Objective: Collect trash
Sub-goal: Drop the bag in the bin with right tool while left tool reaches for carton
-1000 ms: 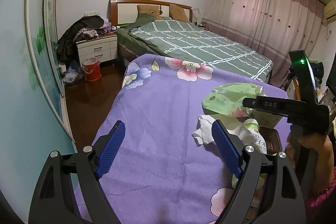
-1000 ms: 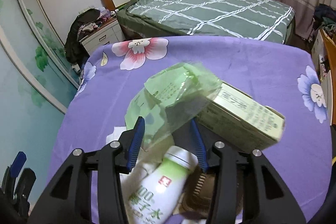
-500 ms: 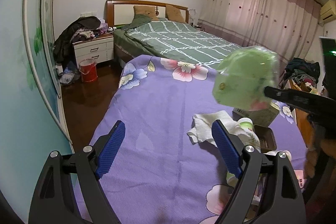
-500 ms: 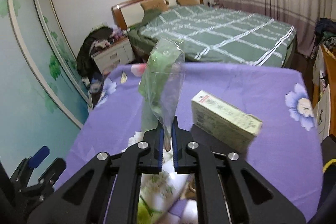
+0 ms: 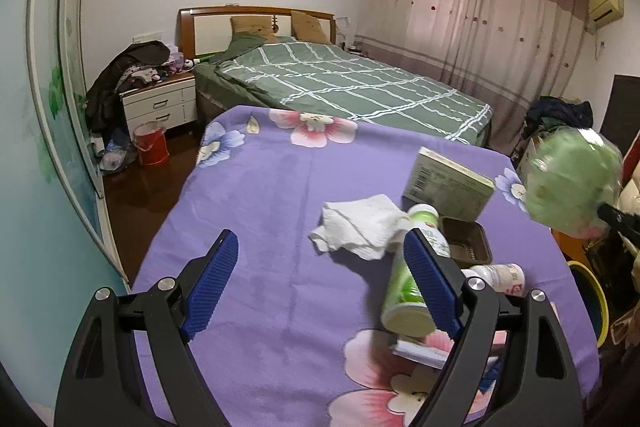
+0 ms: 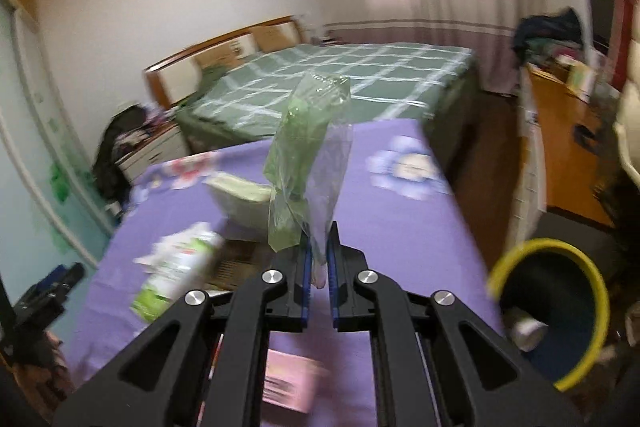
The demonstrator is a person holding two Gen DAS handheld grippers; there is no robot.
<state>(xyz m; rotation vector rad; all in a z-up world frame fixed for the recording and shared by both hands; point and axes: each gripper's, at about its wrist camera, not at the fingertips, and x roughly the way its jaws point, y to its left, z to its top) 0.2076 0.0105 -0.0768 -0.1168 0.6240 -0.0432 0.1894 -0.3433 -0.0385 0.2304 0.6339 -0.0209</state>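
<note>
Now right claw [image 6: 318,263] clamps green plastic bag [image 6: 308,163], bin [image 6: 560,315] at 4 o'clock; left claw [image 5: 320,279] wide, empty.

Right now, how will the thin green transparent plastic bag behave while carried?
The green plastic bag looks floppy and light: crumpled film standing above the shut right gripper. Pinched only at its bottom edge, it may sway or slip.
</note>
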